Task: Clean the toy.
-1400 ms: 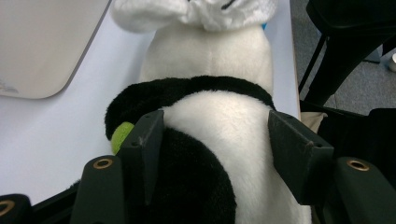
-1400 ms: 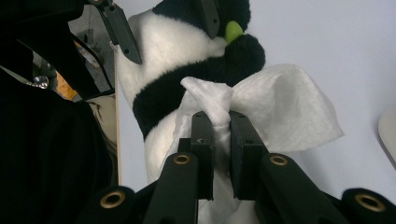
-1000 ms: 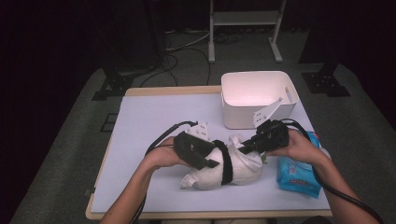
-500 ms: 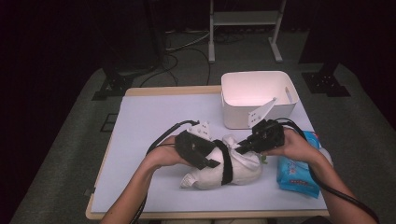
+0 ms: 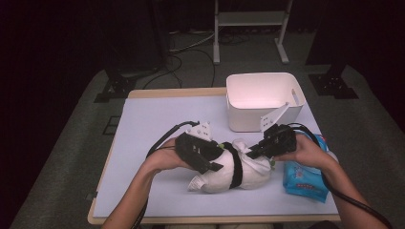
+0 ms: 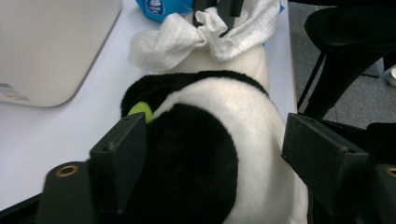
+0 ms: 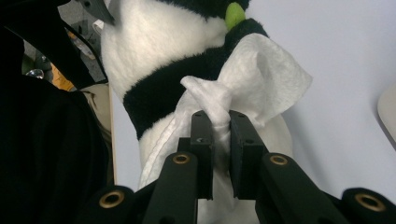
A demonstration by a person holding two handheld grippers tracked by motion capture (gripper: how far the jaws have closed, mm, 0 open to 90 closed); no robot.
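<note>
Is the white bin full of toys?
No, the bin looks bare inside, and the toy lies on the table beside it.

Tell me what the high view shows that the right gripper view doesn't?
High view alone: the white bin, the blue wipes pack and both forearms on the table. Right gripper view alone: the right hand-held gripper pinching the white wipe between nearly closed jaws. Both: the black-and-white plush toy lying on the table.
</note>
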